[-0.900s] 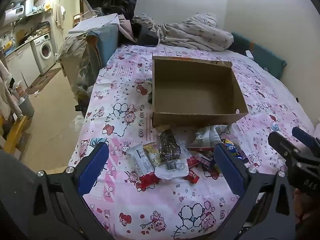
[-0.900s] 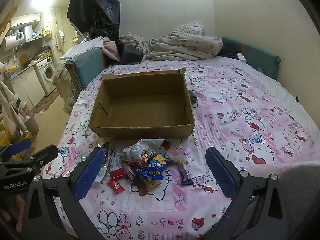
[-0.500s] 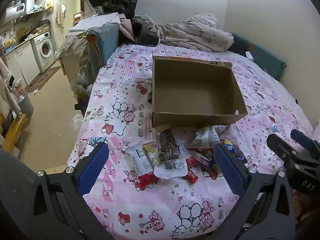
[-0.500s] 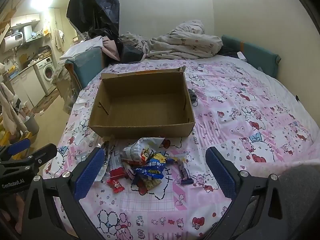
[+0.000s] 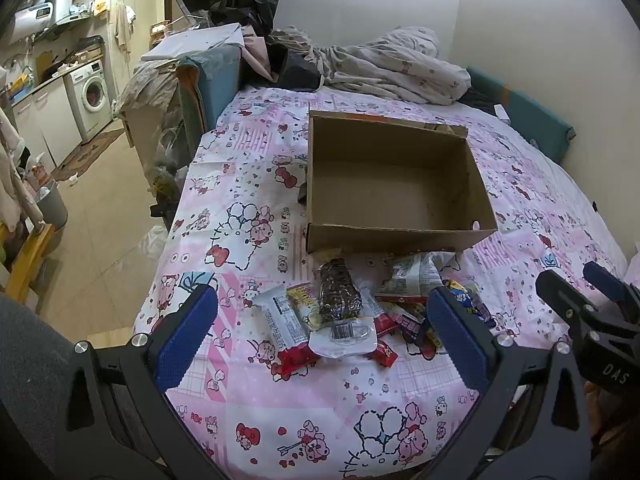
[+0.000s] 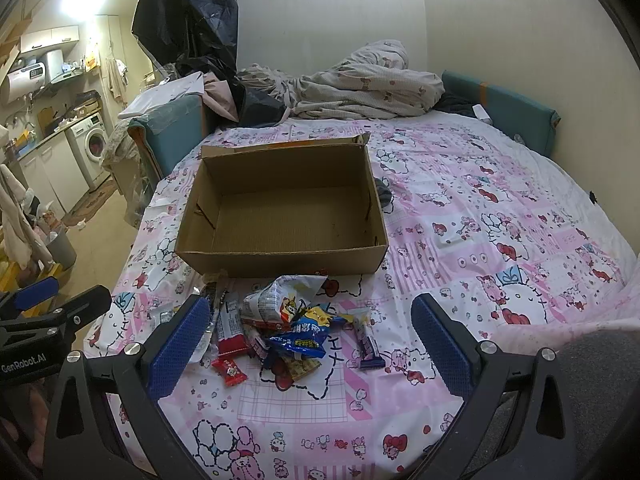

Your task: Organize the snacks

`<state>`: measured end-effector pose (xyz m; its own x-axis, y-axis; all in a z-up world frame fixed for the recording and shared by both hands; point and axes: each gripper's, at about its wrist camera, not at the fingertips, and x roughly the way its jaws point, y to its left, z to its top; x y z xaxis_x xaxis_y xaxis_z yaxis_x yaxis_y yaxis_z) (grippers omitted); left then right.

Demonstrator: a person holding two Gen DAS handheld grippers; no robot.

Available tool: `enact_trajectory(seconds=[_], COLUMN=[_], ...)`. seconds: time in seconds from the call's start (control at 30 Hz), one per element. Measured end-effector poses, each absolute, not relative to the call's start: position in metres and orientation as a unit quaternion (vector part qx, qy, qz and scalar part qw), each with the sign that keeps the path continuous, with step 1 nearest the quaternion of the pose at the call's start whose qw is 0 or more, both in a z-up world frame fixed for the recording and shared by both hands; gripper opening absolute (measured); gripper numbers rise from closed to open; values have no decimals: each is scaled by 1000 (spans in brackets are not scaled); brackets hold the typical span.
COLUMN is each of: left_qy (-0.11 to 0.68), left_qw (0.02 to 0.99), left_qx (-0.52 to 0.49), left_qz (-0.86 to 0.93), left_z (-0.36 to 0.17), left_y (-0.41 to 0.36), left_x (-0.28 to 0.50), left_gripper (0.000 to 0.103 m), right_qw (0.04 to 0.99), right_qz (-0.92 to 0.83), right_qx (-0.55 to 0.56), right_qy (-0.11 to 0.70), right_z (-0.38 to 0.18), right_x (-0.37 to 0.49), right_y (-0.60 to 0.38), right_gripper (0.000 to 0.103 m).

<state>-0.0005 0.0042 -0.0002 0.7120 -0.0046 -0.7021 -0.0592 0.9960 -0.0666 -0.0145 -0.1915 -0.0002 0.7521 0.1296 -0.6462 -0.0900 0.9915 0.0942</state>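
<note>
Both claws are hanging over the near edge of the bed (image 5: pixel 540 196), angled down at the heap of snacks (image 5: pixel 360 312): the left claw (image 5: pixel 320 332) is standing wide open with nothing between its blue pads, and the right claw (image 6: pixel 306 340) is gaping just as wide and just as empty. The snacks are lying in a loose pile on the pink cartoon-print sheet, just in front of the open cardboard box (image 6: pixel 280 216), which is sitting empty and is probably waiting to receive them. A dark chocolate-looking bar (image 5: pixel 338 292) is resting on top of the pile, a blue crisp-style packet (image 6: pixel 306 338) is lying nearest the right claw. Behind the box a rumpled duvet (image 6: pixel 360 88) is bunching against the wall, and off to the left a washing machine (image 5: pixel 92 96) is showing in a cluttered kitchen corner.
</note>
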Motion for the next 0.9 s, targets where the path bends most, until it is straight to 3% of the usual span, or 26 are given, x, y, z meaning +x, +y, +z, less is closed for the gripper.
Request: enact_trajectory(seconds=[0.9], left_qy=[381], left_qw=[924], left_qx=[-42], left_qz=[15], left_z=[0], left_y=[6], left_x=[0], left_gripper=[103], right_qw=[935], right_qz=[51], right_qx=[36], right_qy=[349], right_z=[3], right_x=[-14], right_y=[-193], right_gripper=[103])
